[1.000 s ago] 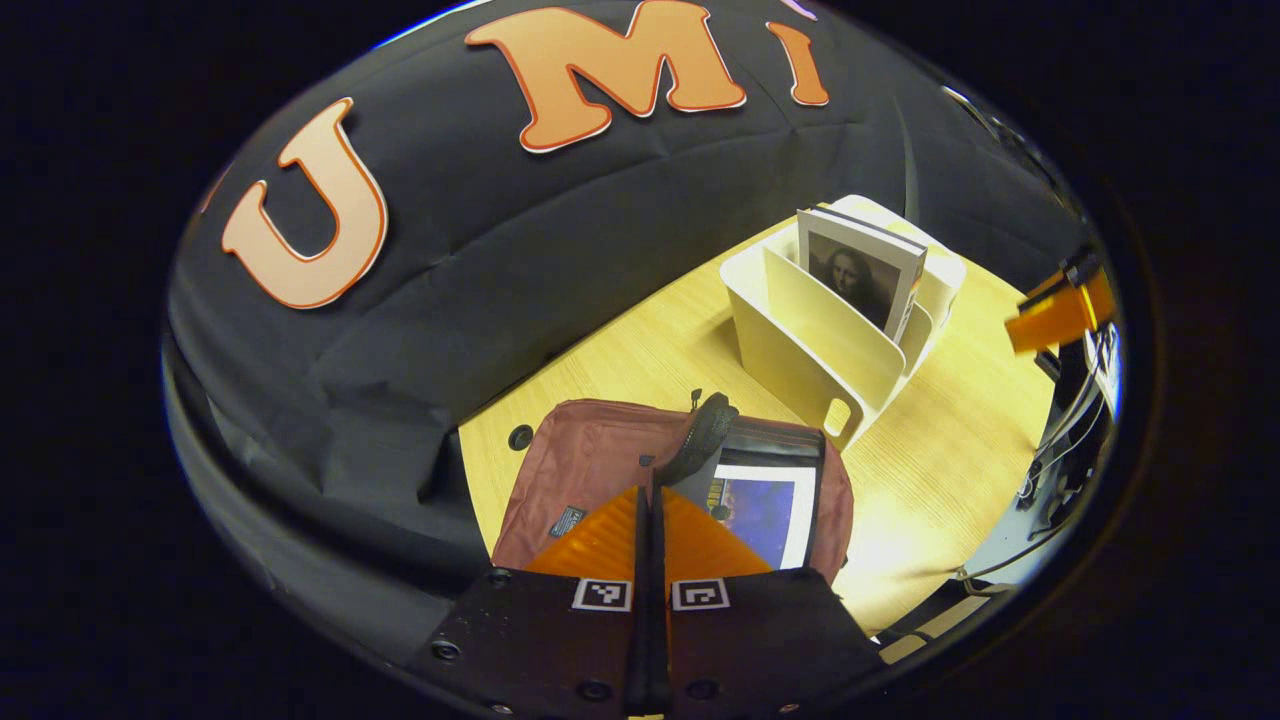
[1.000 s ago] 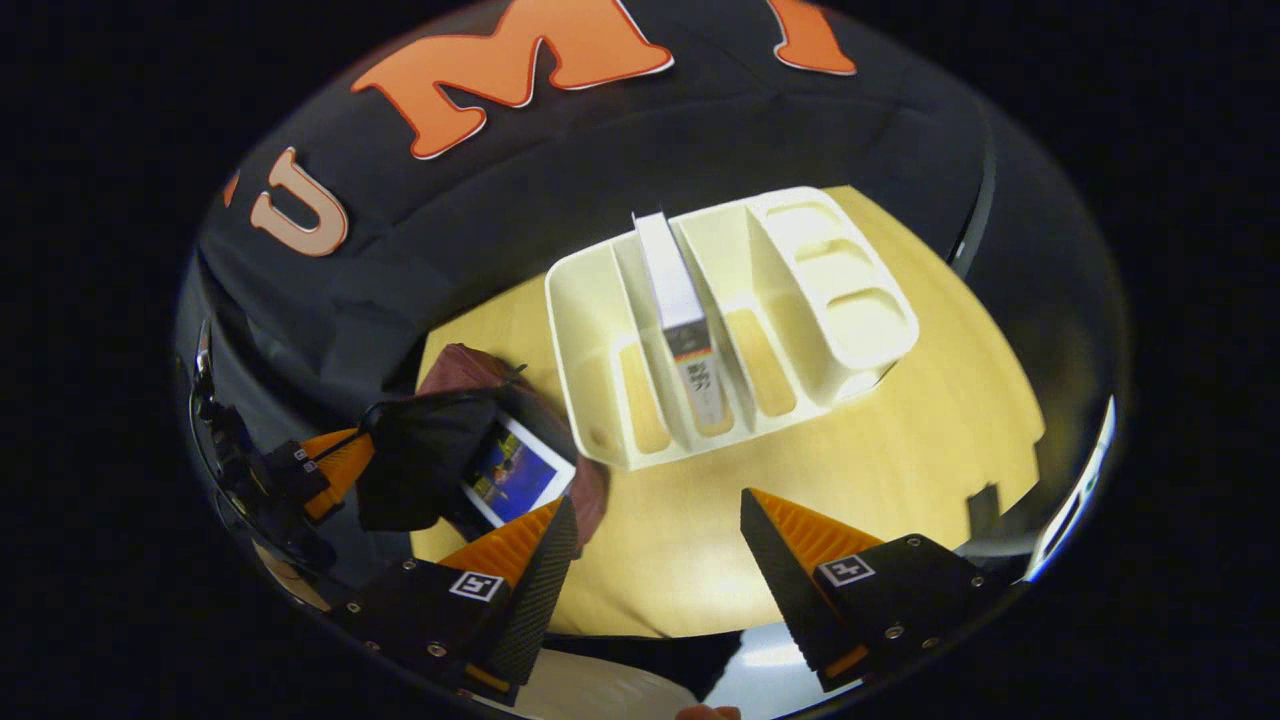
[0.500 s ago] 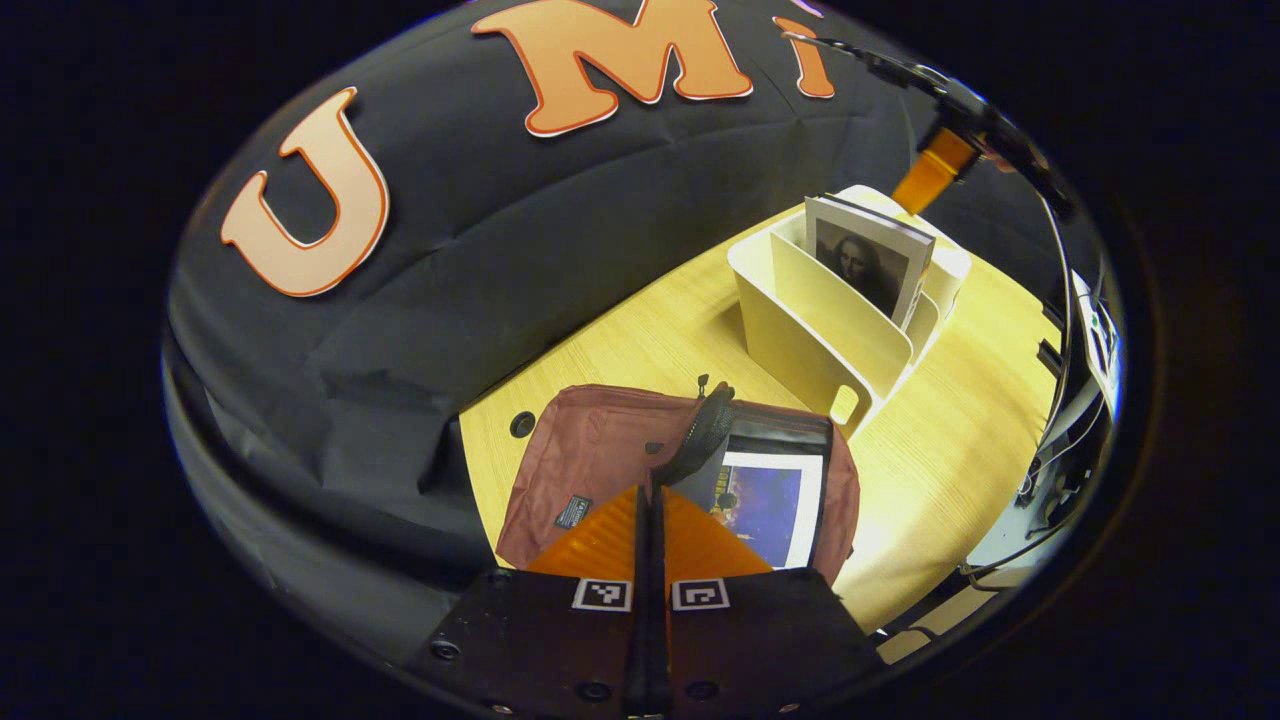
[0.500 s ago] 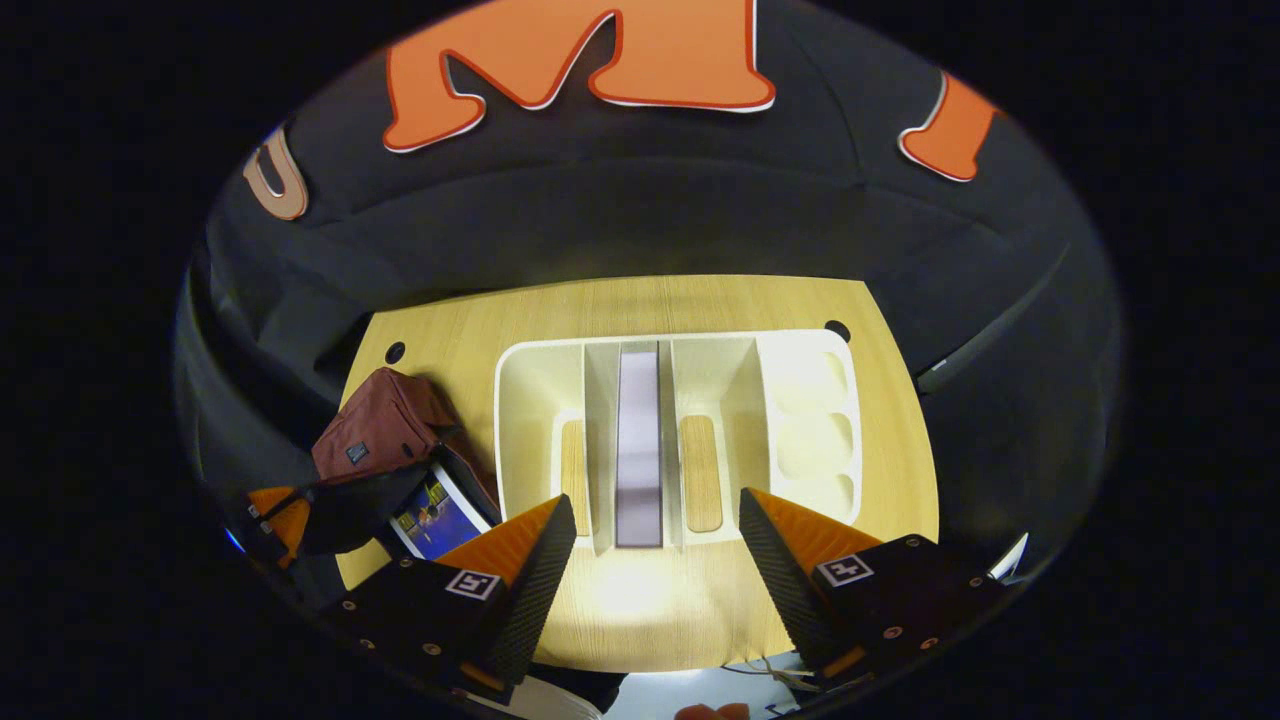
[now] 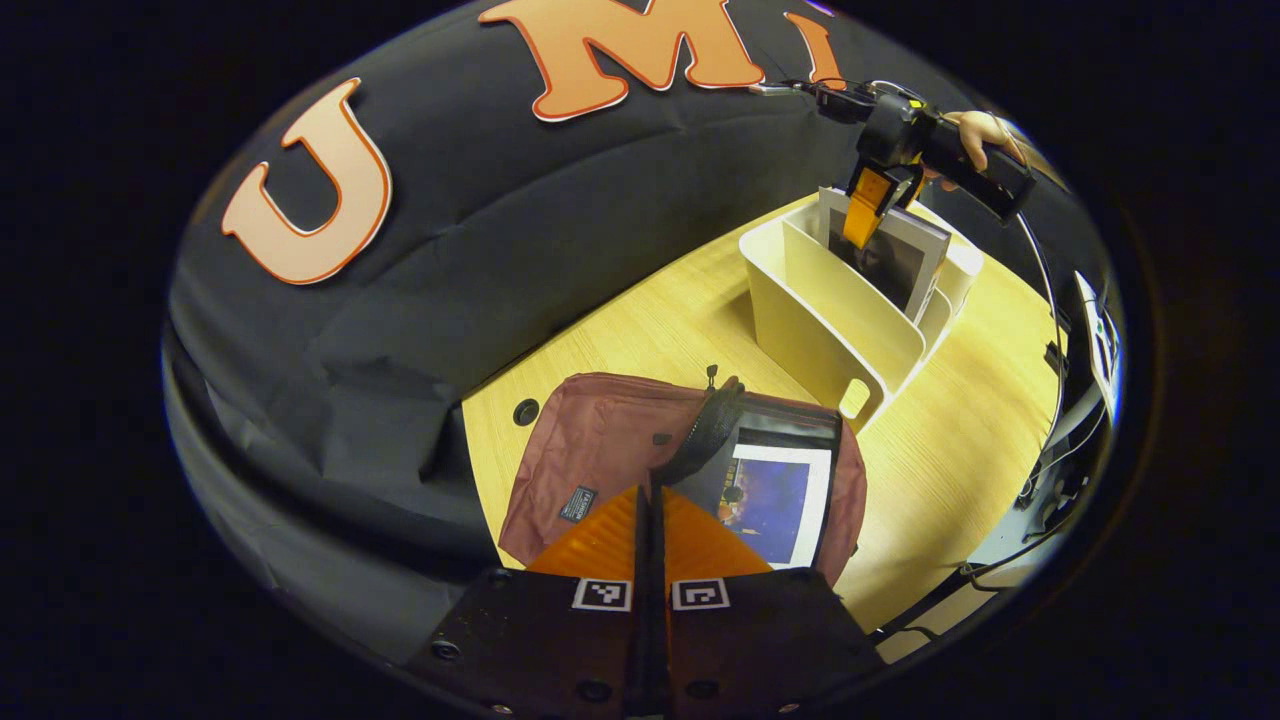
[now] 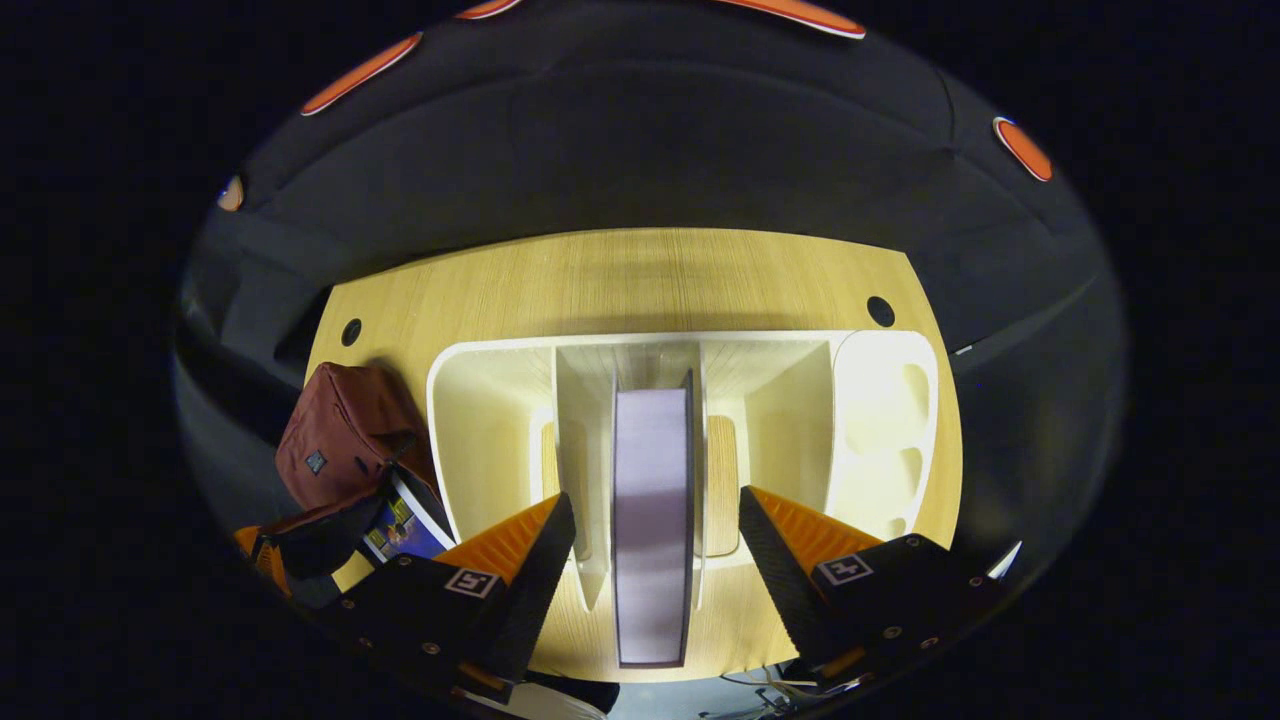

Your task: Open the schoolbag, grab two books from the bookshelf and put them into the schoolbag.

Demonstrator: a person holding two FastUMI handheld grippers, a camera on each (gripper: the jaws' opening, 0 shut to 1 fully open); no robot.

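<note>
One book is already inside the schoolbag, and one more book stands in the bookshelf. The bookshelf is the big pale rack in the middle of the surface. It is a good thing to tell places by.

The schoolbag lies on the surface just beside the bookshelf's end wall. Its mouth is open, so the picture on the book inside can be seen. The left hand-held gripper has its two fingers pressed together with no gap. It seems to pinch the bag's dark flap and hold it up. That is probably so the mouth stays wide and the next book can slide in. I cannot be sure how much flap is between the fingers.

The second book stands on its edge in a middle slot of the bookshelf. Thin walls on both sides keep it upright. Its top edge faces up, so it is easy to grab from above.

The right hand-held gripper is right above that book. Its fingers are spread wide, one on each side of the book, and it has nothing in them. In the left gripper view, this hand-held gripper is at the book's top, with a person's hand holding it. Next, I think it needs to go lower and squeeze the book.
</note>
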